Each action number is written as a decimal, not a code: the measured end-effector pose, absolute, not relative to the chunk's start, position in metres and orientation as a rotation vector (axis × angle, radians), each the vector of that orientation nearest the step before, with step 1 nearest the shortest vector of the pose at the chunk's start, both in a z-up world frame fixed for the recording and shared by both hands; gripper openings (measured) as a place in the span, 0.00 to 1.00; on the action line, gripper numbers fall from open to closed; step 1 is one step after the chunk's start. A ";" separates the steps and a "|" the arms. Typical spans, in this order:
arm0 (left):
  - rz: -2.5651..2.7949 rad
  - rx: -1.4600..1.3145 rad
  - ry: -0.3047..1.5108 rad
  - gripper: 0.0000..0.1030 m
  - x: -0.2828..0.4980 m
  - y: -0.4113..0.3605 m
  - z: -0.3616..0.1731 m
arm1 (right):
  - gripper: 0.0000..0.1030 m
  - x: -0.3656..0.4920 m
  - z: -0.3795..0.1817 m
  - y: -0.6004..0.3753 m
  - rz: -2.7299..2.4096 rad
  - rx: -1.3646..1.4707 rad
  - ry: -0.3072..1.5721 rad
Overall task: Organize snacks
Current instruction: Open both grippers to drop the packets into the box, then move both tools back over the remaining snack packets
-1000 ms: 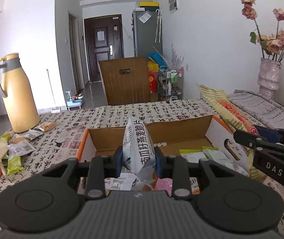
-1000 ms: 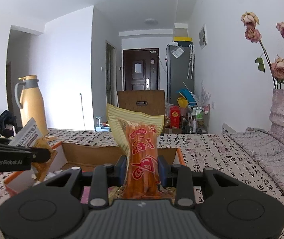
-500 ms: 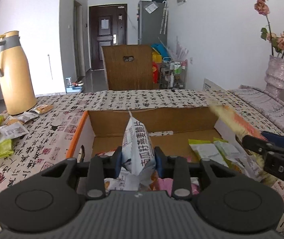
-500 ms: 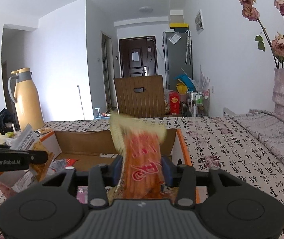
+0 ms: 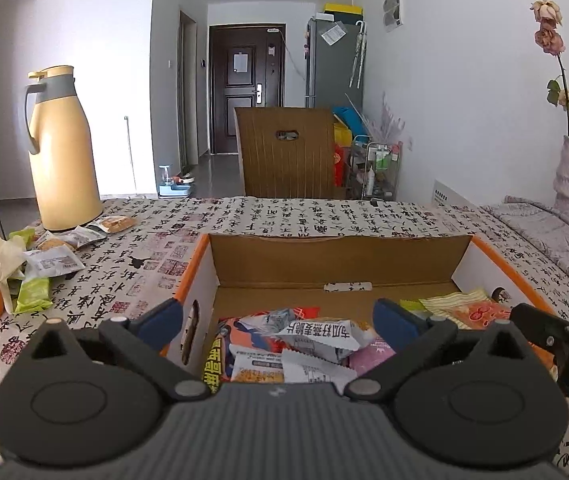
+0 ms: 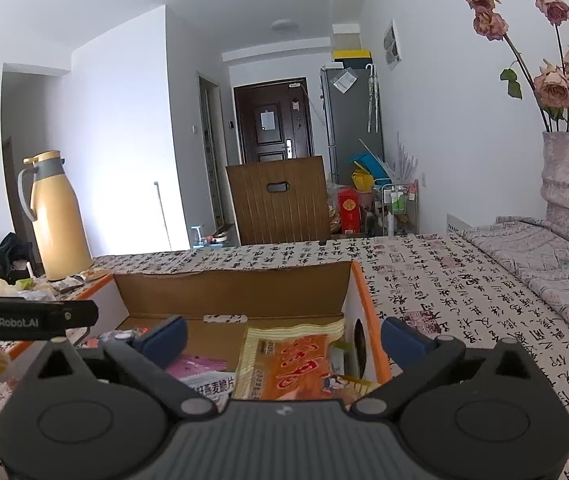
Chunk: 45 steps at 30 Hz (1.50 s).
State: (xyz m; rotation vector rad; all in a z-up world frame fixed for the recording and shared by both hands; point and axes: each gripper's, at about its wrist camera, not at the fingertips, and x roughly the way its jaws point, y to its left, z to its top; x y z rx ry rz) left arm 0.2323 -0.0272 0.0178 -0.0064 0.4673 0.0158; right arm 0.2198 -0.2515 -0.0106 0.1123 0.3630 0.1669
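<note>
Calligraphy-print cloth covers the tabletop (image 5: 284, 216). Nearest, the left gripper (image 5: 280, 316) and right gripper (image 6: 284, 334) have jaws opening wide, empty, above a white oat-crisp packet (image 5: 320, 338) and orange packet (image 6: 296, 360) lying in the cardboard box (image 5: 336, 264); beyond stands a yellow jug (image 5: 62, 152).

Both cameras sit low on their grippers, close over the near edge of the box (image 5: 336, 264), and look slightly down across it toward the table's far edge, the chair (image 5: 286, 152) and the door (image 5: 246, 80). The left view hangs over the box's left half (image 5: 198, 276), the right view over its right half (image 6: 358, 292). Both share the box, the jug (image 6: 56, 216), the vase (image 6: 566, 172) and the table (image 5: 284, 212).
</note>
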 end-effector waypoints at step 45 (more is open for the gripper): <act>0.017 -0.023 0.457 1.00 0.119 -0.007 0.043 | 1.00 0.117 0.017 -0.249 0.157 0.113 0.367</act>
